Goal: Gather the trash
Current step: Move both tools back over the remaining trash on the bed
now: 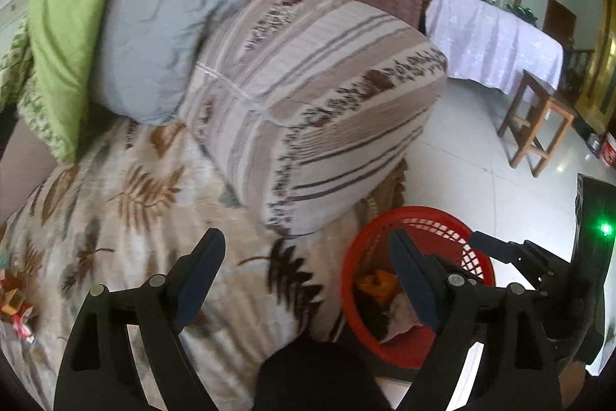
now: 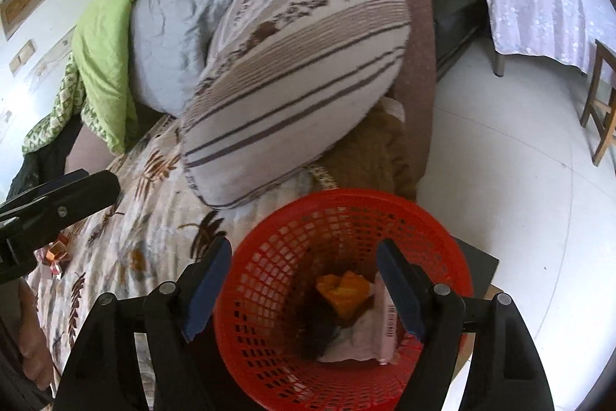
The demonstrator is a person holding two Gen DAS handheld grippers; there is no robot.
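A red mesh basket stands beside the bed and holds an orange wrapper, white crumpled paper and dark scraps. It also shows in the left wrist view. My right gripper is open and empty, directly above the basket mouth. My left gripper is open and empty above the leaf-print bedspread, left of the basket. Small orange and red wrappers lie on the bedspread at the far left, and show in the right wrist view.
A striped bolster pillow, a grey-blue cushion and a green blanket lie on the bed. White tiled floor lies to the right, with a wooden stool and a cloth-covered table.
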